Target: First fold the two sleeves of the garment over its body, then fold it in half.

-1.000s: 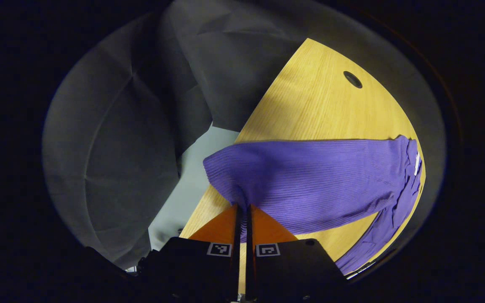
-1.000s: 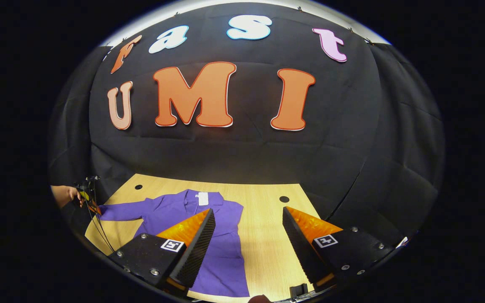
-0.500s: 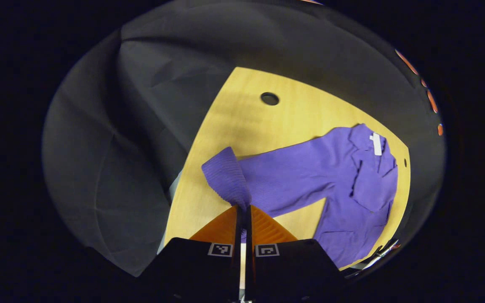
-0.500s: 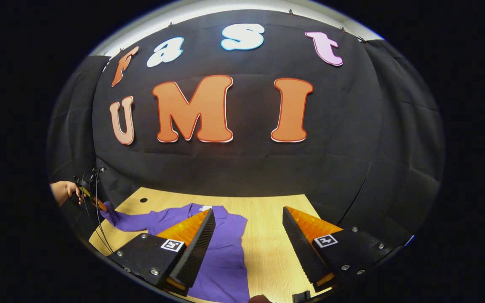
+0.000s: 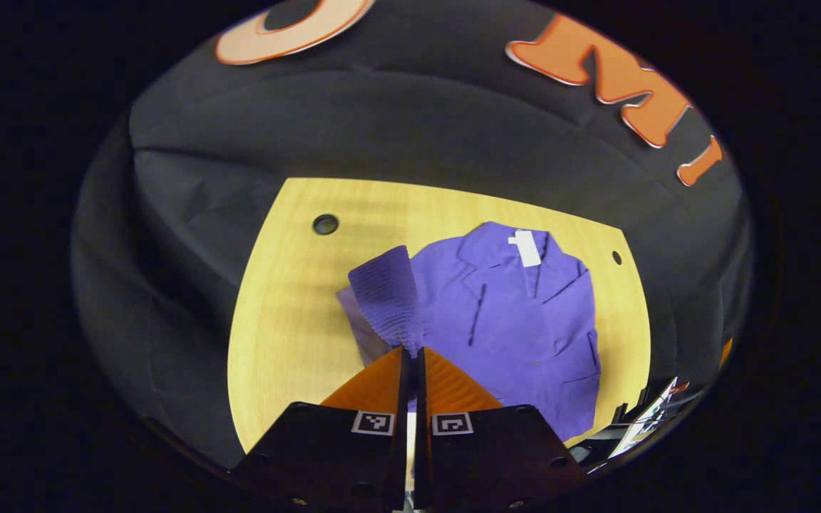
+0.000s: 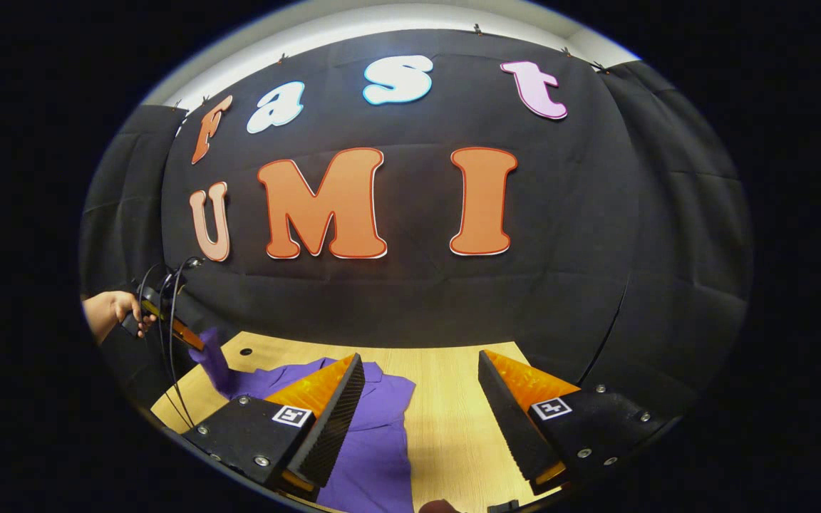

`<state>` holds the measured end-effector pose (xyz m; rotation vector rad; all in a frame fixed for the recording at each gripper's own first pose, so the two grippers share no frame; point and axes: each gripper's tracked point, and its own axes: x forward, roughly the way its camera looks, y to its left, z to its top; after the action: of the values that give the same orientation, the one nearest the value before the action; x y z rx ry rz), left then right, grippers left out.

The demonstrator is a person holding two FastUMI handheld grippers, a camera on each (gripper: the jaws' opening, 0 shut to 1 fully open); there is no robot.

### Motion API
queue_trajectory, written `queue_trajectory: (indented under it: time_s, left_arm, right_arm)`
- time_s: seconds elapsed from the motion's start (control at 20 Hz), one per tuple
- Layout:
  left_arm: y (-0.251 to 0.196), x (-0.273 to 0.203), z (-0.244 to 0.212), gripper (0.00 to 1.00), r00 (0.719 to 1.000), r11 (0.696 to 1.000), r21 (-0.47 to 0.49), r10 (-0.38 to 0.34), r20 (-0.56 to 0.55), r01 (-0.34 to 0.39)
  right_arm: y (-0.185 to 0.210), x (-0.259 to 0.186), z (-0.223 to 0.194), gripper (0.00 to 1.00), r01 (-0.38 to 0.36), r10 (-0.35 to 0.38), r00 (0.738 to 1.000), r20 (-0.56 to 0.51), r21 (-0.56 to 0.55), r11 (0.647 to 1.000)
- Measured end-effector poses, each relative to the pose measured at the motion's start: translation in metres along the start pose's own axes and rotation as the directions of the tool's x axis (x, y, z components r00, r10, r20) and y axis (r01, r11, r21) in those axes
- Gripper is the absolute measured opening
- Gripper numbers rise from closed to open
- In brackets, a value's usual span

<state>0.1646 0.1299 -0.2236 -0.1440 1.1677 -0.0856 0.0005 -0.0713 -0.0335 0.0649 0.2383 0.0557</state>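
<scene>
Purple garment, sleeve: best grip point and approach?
Grip the sleeve at its cuff, coming from the garment's outer side: that free end lifts over the body. The left hand-held gripper pinches it there now.

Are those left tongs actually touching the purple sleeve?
Touching. In the left gripper view the left tongs are closed on the cuff of the purple sleeve, which rises lifted from between them, above the wooden table.
</scene>
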Motion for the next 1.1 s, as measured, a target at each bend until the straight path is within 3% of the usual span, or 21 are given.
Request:
queue_trajectory:
  time_s: [0.05, 0.45, 1.0, 1.1]
  left_arm:
    - [-0.017, -0.001, 0.003, 0.06, 1.000, 1.000, 0.018, -0.011, 0.002, 0.011]
    - [-0.162, 0.027, 0.023, 0.05, 0.996, 0.984, 0.157, -0.082, -0.020, 0.084]
    - [-0.305, 0.064, 0.037, 0.05, 0.984, 0.951, 0.259, -0.177, 0.003, 0.171]
    - [-0.325, 0.066, 0.036, 0.13, 0.978, 0.941, 0.278, -0.207, 0.025, 0.192]
  right_arm:
    - [0.000, -0.001, -0.002, 0.96, -0.015, 0.015, 1.000, -0.003, 0.010, 1.000]
    - [-0.039, -0.017, -0.008, 0.95, 0.020, -0.019, 1.000, 0.020, -0.020, 1.000]
    - [-0.069, -0.021, -0.024, 0.96, -0.014, 0.014, 1.000, 0.004, -0.013, 1.000]
    - [-0.073, -0.021, -0.028, 0.96, -0.020, 0.020, 1.000, 0.000, -0.010, 1.000]
